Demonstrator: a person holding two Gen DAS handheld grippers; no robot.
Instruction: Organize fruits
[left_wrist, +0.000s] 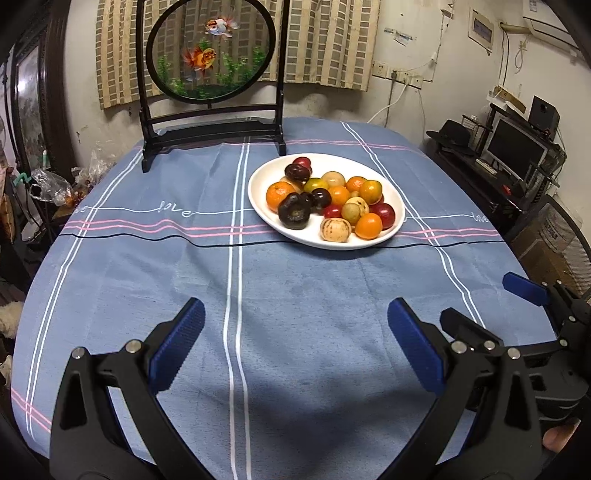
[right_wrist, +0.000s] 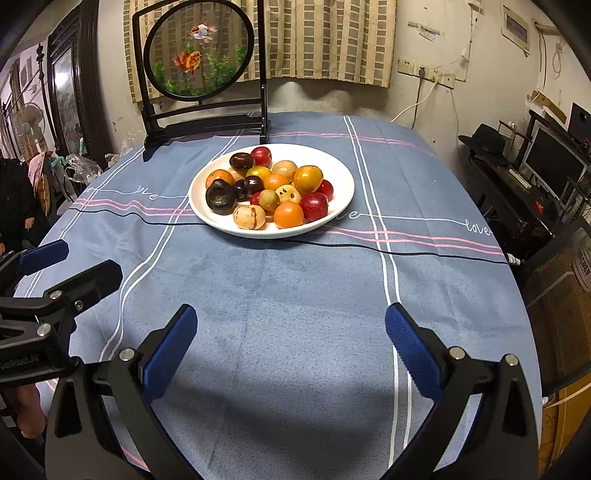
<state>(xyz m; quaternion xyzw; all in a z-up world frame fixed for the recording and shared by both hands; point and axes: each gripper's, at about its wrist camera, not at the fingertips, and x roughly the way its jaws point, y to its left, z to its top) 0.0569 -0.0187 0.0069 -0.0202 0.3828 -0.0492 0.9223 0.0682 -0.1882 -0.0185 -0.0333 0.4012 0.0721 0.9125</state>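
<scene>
A white plate (left_wrist: 258, 199) (right_wrist: 345, 184) on the blue tablecloth holds several small fruits: oranges (left_wrist: 279, 195), red ones (right_wrist: 313, 206), dark purple ones (left_wrist: 293, 211) and tan ones (right_wrist: 249, 217). My left gripper (left_wrist: 295, 334) hovers open over the bare cloth, well short of the plate, with nothing between its blue pads. My right gripper (right_wrist: 290, 334) is open too, equally far back from the plate and empty. Each gripper shows at the edge of the other's view: the right one (left_wrist: 524, 295) and the left one (right_wrist: 62, 264).
A dark wooden stand with a round goldfish screen (left_wrist: 211, 51) rises behind the plate at the table's far edge. A thin black cable (right_wrist: 406, 253) crosses the cloth just in front of the plate. A desk with a monitor (left_wrist: 513, 147) stands to the right.
</scene>
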